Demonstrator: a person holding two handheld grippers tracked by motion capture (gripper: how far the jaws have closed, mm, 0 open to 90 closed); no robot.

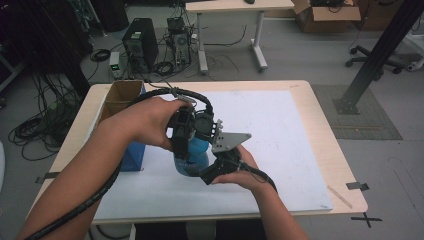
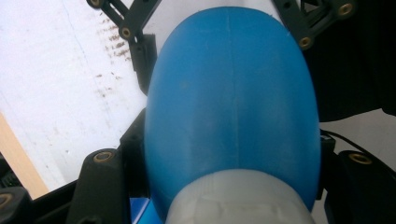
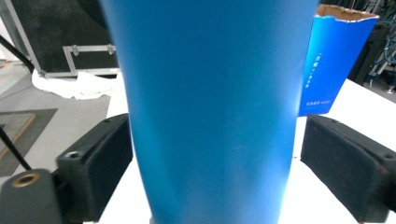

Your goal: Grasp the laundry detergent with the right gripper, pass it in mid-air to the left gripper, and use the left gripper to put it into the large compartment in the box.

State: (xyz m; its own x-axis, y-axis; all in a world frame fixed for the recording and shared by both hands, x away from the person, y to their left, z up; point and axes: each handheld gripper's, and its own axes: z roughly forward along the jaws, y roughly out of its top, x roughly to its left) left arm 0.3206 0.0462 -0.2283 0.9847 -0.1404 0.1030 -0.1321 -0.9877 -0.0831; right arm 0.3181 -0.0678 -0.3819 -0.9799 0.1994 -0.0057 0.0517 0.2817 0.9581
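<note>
A blue bottle (image 1: 196, 152) with a grey cap (image 2: 240, 198) stands upright near the middle of the white mat (image 1: 280, 135). My left gripper (image 1: 186, 131) comes down on it from above and is shut on the bottle at its top end; the black jaws press both sides of the blue bottle (image 2: 231, 107). My right gripper (image 1: 212, 169) reaches in from the front at the lower body of the blue bottle (image 3: 210, 107). Its jaws stand close on either side, the left pad about touching and a slim gap at the right pad (image 3: 343, 163).
A tall blue carton (image 1: 131, 152), open at the top, stands just left of the bottle, and shows as the blue carton (image 3: 335, 60) behind it. The table's wooden edge (image 1: 327, 145) borders the mat. Computers, cables and another desk (image 1: 235, 7) sit on the floor beyond.
</note>
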